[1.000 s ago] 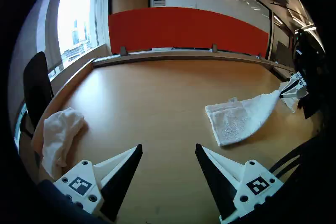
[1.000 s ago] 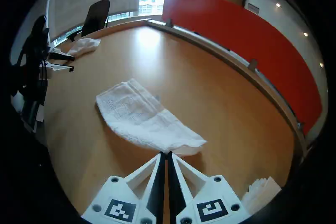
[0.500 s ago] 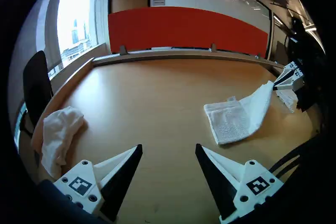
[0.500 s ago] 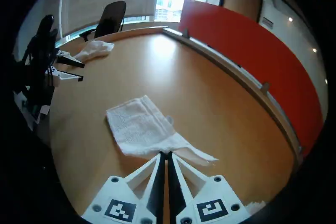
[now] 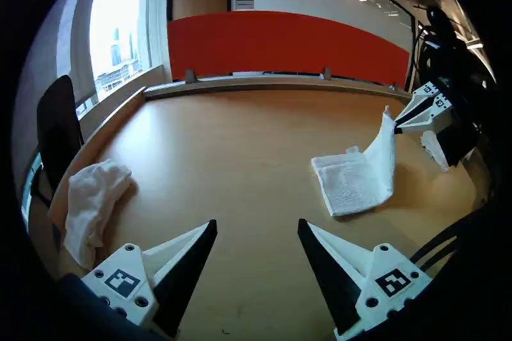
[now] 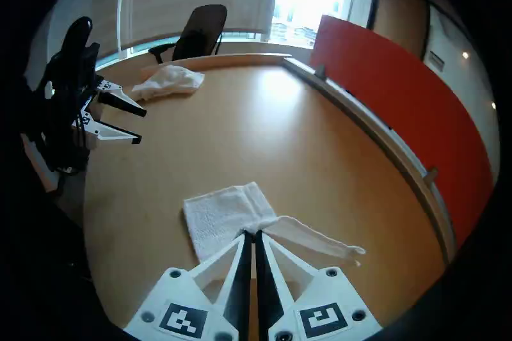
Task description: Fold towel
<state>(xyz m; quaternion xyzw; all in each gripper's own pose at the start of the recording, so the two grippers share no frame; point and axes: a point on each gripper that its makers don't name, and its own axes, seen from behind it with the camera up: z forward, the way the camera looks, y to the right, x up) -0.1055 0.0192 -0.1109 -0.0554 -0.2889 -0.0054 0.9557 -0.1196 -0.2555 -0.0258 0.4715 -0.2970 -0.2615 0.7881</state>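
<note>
A white towel point(image 5: 355, 178) lies on the wooden table point(image 5: 243, 136), partly folded. Its far corner is lifted off the table, pinched in my right gripper point(image 5: 398, 126), which is shut on it. In the right gripper view the towel point(image 6: 224, 216) lies just ahead of the closed fingertips of that gripper point(image 6: 255, 235), with a flap hanging to the right. My left gripper point(image 5: 256, 229) stands open low over the near table, nothing between its fingers. It shows again, open, at the left of the right gripper view point(image 6: 134, 126).
A second crumpled white towel point(image 5: 93, 203) lies at the table's left edge by a black chair point(image 5: 56, 126). A red partition point(image 5: 288, 43) runs along the table's far side. A white folded item point(image 5: 435, 149) lies beyond the right gripper.
My right gripper has risen and moved toward the left over the towel, lifting the pinched corner higher. The left gripper has stayed still and open.
</note>
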